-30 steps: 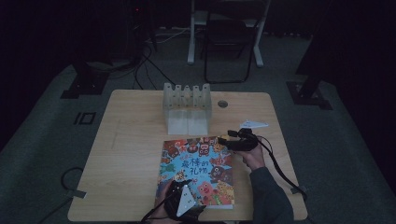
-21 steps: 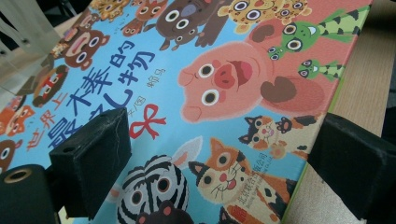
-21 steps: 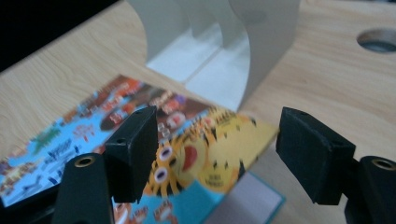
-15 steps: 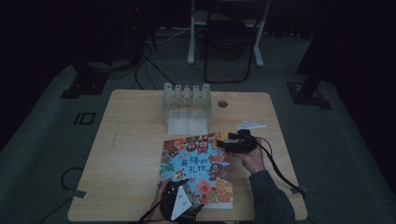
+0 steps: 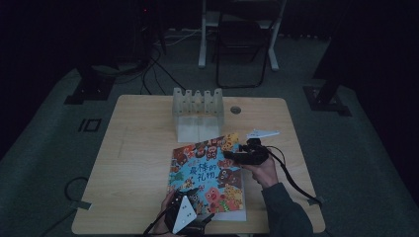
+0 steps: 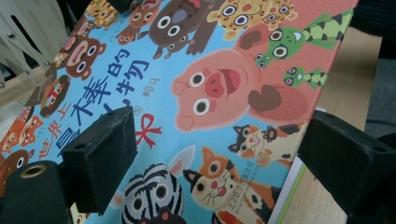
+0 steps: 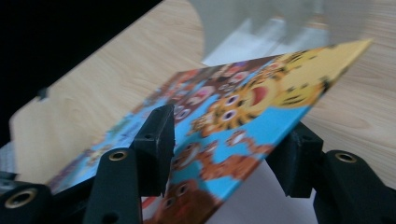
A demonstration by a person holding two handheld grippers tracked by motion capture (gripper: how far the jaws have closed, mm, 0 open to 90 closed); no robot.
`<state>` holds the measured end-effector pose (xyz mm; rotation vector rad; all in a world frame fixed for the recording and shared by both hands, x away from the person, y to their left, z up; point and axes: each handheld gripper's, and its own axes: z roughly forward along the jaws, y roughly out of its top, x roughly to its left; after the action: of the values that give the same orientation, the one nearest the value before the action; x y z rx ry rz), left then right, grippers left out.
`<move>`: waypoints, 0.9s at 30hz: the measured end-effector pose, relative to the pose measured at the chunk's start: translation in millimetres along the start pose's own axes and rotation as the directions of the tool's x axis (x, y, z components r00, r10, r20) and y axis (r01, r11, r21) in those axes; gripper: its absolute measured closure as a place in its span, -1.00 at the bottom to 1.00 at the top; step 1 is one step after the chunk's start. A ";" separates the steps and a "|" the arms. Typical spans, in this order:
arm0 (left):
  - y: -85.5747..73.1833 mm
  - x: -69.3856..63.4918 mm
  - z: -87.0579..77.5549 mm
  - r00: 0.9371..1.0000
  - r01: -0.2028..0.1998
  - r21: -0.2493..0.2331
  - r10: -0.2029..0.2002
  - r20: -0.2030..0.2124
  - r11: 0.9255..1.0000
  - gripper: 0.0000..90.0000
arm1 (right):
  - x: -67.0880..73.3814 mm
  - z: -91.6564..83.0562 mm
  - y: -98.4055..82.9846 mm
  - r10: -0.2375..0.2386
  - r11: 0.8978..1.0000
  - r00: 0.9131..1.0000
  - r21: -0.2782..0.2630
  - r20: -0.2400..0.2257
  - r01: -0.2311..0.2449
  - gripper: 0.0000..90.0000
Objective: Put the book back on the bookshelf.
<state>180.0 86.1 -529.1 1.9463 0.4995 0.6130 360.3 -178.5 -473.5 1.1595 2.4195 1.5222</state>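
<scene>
Lifted since the earlier frame, the front cover of the colourful cartoon-animal picture book (image 5: pixel 209 174) on the light wooden table (image 5: pixel 138 163) stands between the just closing right gripper (image 5: pixel 231 155) jaws, one above, one beneath, while the left gripper (image 6: pixel 210 158) hovers unclenched over its lower edge.

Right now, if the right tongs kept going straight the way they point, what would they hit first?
The picture book: its raised cover edge already lies between the jaws of the right tongs, which have just been closing. Beyond it stands the pale slotted rack, though depth is unclear.
</scene>
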 end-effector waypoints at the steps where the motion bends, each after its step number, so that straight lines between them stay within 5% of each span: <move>1: 0.6 0.6 -1.0 1.000 0.005 -0.006 -0.005 0.002 1.000 -0.71 | 2.9 0.4 1.5 0.006 1.000 1.000 0.007 -0.013 -0.006 0.04; 5: 1.7 3.7 -4.1 0.999 0.029 -0.021 -0.029 0.014 0.999 -0.68 | 9.9 1.7 7.3 0.047 0.999 0.998 0.012 -0.048 -0.046 0.13; 12: -8.1 12.9 -27.8 0.996 0.082 -0.021 -0.082 0.035 0.996 -0.59 | 11.2 4.1 12.0 0.063 0.997 0.998 0.052 -0.030 -0.062 0.22; 17: -15.1 36.8 -50.8 0.984 0.170 -0.039 -0.172 -0.036 0.985 -0.54 | 3.6 6.5 7.8 0.113 0.992 0.993 0.060 -0.037 -0.111 0.37; 20: -20.0 59.7 -55.2 0.964 0.260 -0.033 -0.261 -0.057 0.965 -0.51 | 2.5 7.0 7.4 0.122 0.991 0.991 0.053 -0.046 -0.120 0.41; 22: -24.2 75.4 -56.3 0.942 0.332 -0.033 -0.334 -0.043 0.943 -0.47 | 3.3 6.2 8.2 0.120 0.992 0.991 0.037 -0.061 -0.118 0.45; 25: -30.3 94.5 -57.4 0.900 0.435 -0.042 -0.436 -0.021 0.900 -0.45 | 5.8 5.6 10.4 0.096 0.995 0.993 0.025 -0.064 -0.095 0.46; 27: -33.2 103.1 -58.6 0.884 0.465 -0.043 -0.467 -0.018 0.884 -0.42 | 6.5 5.3 10.6 0.084 0.996 0.994 0.023 -0.064 -0.083 0.46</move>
<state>222.6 200.9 -516.2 1.6949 0.9336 0.3337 363.8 -168.0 -465.7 1.2499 2.4620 1.5864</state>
